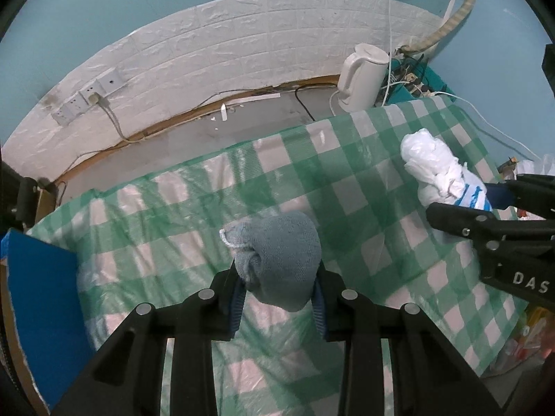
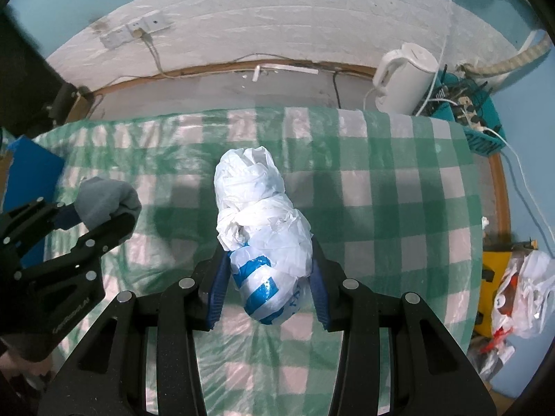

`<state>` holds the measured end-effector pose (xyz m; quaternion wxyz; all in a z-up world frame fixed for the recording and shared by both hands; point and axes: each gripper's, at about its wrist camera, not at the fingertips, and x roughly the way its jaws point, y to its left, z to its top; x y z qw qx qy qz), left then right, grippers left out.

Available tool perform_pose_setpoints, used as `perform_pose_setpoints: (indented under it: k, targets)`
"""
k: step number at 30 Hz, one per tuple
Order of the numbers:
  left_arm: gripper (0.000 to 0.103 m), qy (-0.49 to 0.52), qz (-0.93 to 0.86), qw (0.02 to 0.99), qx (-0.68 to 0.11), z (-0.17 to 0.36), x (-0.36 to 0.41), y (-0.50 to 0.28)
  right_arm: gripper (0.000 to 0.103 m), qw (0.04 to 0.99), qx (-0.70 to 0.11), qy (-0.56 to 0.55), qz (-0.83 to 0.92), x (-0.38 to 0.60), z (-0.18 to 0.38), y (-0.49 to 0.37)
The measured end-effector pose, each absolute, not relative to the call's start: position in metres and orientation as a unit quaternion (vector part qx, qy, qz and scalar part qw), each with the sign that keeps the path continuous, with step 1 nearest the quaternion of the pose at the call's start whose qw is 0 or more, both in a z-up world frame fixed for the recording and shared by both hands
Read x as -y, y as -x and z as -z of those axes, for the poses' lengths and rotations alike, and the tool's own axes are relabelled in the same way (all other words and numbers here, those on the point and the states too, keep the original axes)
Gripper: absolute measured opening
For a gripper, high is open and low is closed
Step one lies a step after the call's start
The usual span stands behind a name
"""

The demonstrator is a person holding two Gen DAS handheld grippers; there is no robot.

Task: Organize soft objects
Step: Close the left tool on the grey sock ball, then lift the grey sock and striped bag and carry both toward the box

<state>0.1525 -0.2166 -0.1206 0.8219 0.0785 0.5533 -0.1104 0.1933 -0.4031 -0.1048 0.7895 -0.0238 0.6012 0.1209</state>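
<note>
both bundles are already in the grippers and held above the green checked tablecloth [image 2: 399,187], so the step in hand looks like carrying them to wherever the soft things are gathered. to do it well, i would keep each squeeze gentle and even, since both loads compress and could slip out if tilted; the grippers should be kept apart so the bundles do not brush each other, and set down on open cloth, away from the white kettle [image 2: 404,76] and the tangle of cables at the far right corner.

the left gripper [image 1: 279,296] is partly closed, its blue-padded fingers pinching a rolled grey sock [image 1: 277,256] at the roll's lower half; the sock bulges forward past the fingertips, lifted off the cloth as far as i can judge.

the right gripper [image 2: 269,289] is at a similar width, pinching a knotted white plastic bag [image 2: 258,218] by its blue-striped end, with the knot and the crumpled bulk sticking out ahead of the fingers. in the left wrist view that bag sits well to the right of the sock.
</note>
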Motion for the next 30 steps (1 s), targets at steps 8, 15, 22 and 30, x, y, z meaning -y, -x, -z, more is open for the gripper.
perform_pose_setpoints:
  k: [8, 15, 22, 30]
  targets:
    - [0.033, -0.091, 0.103, 0.832, -0.538, 0.098, 0.192, -0.130, 0.041, 0.793, -0.593, 0.023, -0.139, 0.385, 0.089, -0.172]
    - [0.033, -0.121, 0.100, 0.842, -0.516, 0.078, 0.170, -0.103, 0.041, 0.796, -0.585, 0.024, -0.153, 0.365, 0.074, -0.154]
    - [0.033, -0.130, 0.105, 0.845, -0.508, 0.061, 0.152, -0.079, 0.041, 0.799, -0.574, 0.029, -0.178, 0.340, 0.057, -0.138]
    - [0.033, -0.136, 0.090, 0.850, -0.500, 0.045, 0.124, -0.061, 0.041, 0.804, -0.555, 0.041, -0.210, 0.313, 0.034, -0.120]
